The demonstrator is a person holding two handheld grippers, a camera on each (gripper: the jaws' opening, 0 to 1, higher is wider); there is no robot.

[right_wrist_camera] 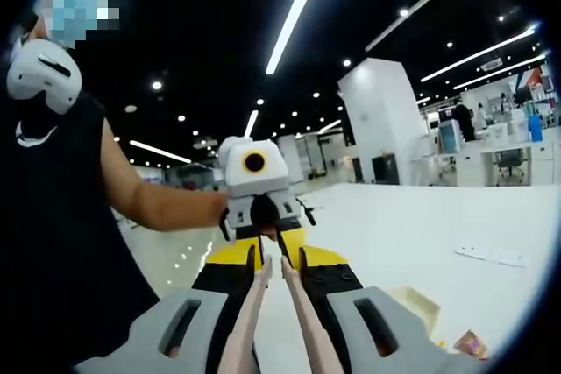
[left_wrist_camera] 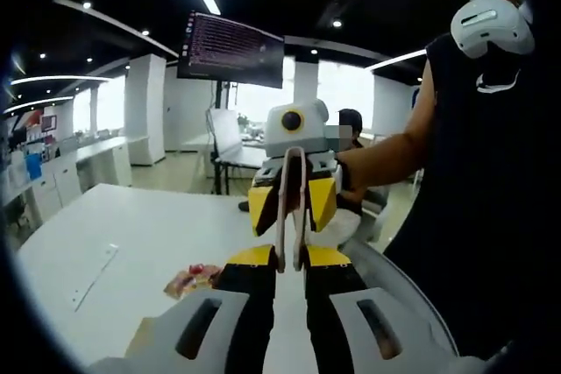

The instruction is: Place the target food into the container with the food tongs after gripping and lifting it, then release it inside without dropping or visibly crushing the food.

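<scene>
Holding the tongs (left_wrist_camera: 291,208) between both grippers, left gripper (left_wrist_camera: 291,260) and right gripper (right_wrist_camera: 273,262) pinch them narrowly, far above the food (left_wrist_camera: 195,278) on the table (left_wrist_camera: 149,234); they might slip.

1. A large white rectangular table (left_wrist_camera: 149,234) with a smooth matte top carries everything.
2. A crinkled red-and-orange food packet (left_wrist_camera: 195,278) lies on it at about 7 o'clock in the left gripper view.
3. A thin white flat strip (left_wrist_camera: 95,276) lies at 8 o'clock, well apart from the packet.
</scene>
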